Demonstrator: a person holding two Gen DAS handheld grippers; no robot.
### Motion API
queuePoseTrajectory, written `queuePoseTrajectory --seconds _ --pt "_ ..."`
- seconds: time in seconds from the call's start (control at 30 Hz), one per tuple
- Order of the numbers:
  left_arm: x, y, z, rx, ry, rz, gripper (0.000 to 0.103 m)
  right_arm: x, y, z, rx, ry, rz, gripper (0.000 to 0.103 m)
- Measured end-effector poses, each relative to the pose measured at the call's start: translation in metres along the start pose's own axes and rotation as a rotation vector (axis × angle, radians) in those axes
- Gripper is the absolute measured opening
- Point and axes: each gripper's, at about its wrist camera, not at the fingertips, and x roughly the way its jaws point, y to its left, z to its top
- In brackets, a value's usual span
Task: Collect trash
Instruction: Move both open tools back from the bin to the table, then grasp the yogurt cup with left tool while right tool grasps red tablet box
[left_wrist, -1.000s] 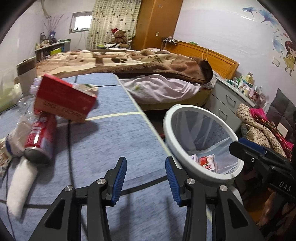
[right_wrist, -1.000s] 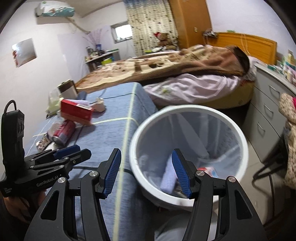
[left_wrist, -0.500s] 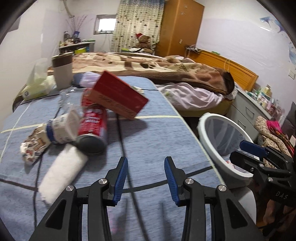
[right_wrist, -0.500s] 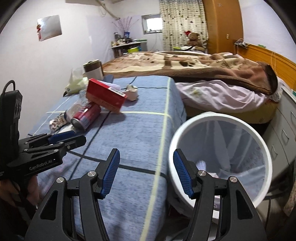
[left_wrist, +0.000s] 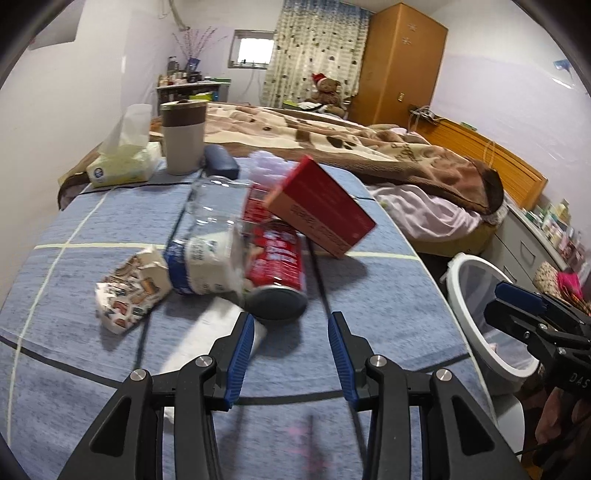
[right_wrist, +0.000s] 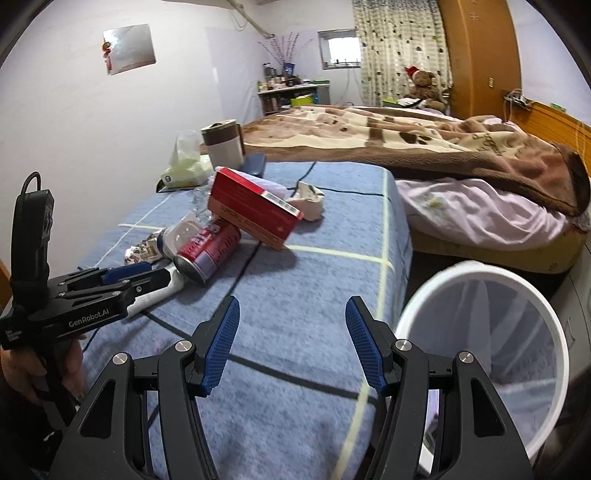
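Several pieces of trash lie heaped on the blue-covered bench (left_wrist: 369, 302) ahead of both sets of jaws, and neither holds anything yet. Going left to right from the left gripper (left_wrist: 291, 345), whose jaws stand partly open and empty: a crumpled printed wrapper (left_wrist: 127, 291) ahead and left, a clear plastic bottle (left_wrist: 207, 254), a white roll (left_wrist: 207, 332) touching the left jaw, a red can (left_wrist: 277, 269) just ahead between the jaws, and a red box (left_wrist: 321, 210) leaning on it. Best to take the can first, squarely across its body, expecting the box to tip. The right gripper (right_wrist: 291, 341), jaws wider and empty, hangs beside the white bin (right_wrist: 480, 280), at its right.
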Motion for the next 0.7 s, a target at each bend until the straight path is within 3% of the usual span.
queuePoseTrajectory --seconds 0.23,0.7 --pt "0.004 0.024 0.013 -0.038 -0.006 0.039 0.042 0.015 0.001 0.017 -0.025 0.001 0.030 0.061" --pt "0.022 0.053 0.035 -0.063 -0.017 0.051 0.056 0.060 0.002 0.052 -0.088 0.019 0.019 0.061"
